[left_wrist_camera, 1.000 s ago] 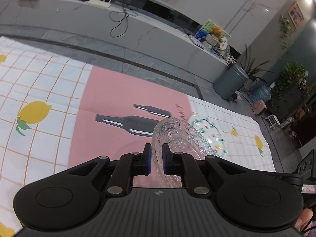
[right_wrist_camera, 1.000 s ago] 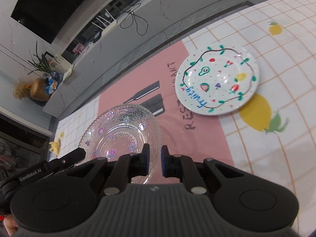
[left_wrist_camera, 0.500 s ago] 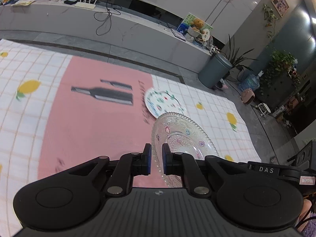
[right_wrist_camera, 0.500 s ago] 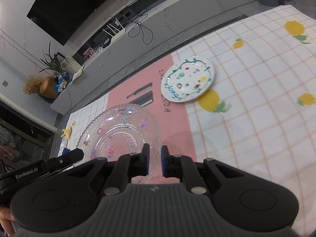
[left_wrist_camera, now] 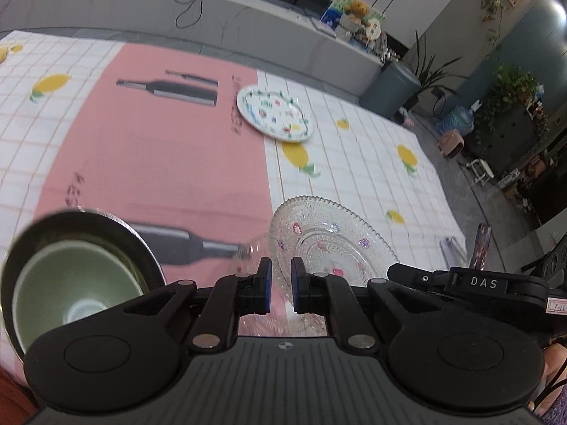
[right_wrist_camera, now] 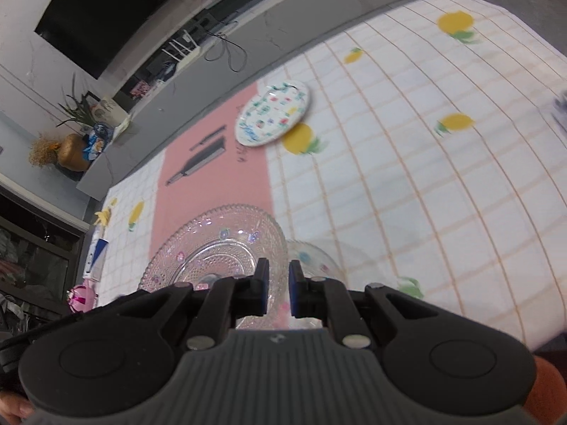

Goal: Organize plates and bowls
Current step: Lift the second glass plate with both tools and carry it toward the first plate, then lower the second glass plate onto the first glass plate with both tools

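Note:
Both grippers are shut on the rim of one clear glass plate with small coloured flowers, held tilted above the cloth. My left gripper pinches its near left rim. My right gripper pinches the opposite rim, with the glass plate to its left. A second clear glass dish lies on the cloth under the right gripper. A white painted plate lies flat farther off on the cloth and also shows in the right wrist view. A green bowl sits inside a metal bowl at the near left.
The patterned cloth with a pink panel and lemon prints covers the floor. A grey low counter runs along the far side, with a bin and plants at the right. Small boxes lie by the cloth's left edge.
Both grippers have drawn back and down toward the near side with the glass plate. The painted plate now looks farther away. The green and metal bowls and a second glass dish have come into view.

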`<action>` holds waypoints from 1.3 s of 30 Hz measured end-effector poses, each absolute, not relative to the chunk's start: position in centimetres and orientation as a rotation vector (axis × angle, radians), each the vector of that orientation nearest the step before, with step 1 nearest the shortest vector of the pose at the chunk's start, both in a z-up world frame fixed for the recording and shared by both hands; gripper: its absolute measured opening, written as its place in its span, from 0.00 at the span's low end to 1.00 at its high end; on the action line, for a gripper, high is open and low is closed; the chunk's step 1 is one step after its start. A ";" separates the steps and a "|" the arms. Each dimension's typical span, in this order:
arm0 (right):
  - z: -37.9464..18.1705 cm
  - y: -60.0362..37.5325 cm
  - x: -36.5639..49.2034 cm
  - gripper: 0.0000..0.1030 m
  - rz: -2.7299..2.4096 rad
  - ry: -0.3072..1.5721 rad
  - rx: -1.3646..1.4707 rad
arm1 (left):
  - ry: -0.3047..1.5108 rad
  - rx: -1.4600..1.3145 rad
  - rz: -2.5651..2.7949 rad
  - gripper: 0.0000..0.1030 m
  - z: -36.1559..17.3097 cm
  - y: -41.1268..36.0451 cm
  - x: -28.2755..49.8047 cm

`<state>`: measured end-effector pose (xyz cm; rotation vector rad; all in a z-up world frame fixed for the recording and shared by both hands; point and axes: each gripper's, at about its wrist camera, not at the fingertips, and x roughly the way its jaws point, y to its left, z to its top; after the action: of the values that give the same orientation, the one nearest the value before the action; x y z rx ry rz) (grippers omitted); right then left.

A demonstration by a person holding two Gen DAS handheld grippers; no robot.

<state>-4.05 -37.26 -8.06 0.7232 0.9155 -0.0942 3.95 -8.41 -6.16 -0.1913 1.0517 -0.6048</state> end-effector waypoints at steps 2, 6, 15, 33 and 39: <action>-8.8 -37.6 -4.5 0.09 -0.099 0.931 0.737 | 1.060 -0.179 -0.598 0.11 -6.6 -8.9 3.6; -10.3 -37.9 -4.8 0.09 -0.110 0.962 0.744 | 1.102 -0.159 -0.577 0.11 -8.0 -9.5 3.3; -12.0 -38.0 -4.1 0.09 -0.116 1.000 0.737 | 1.161 -0.106 -0.507 0.12 -10.4 -10.4 3.1; -13.7 -36.3 -2.3 0.11 -0.168 1.092 0.609 | 1.195 -0.008 -0.440 0.12 -12.7 -11.6 2.8; -14.1 -36.2 -1.9 0.12 -0.168 1.090 0.613 | 1.166 0.033 -0.413 0.12 -12.5 -12.1 2.9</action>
<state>-1.93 -36.24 -14.09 0.6133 1.0896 -0.1675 2.89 -12.14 -12.54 0.0332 1.1657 -0.4131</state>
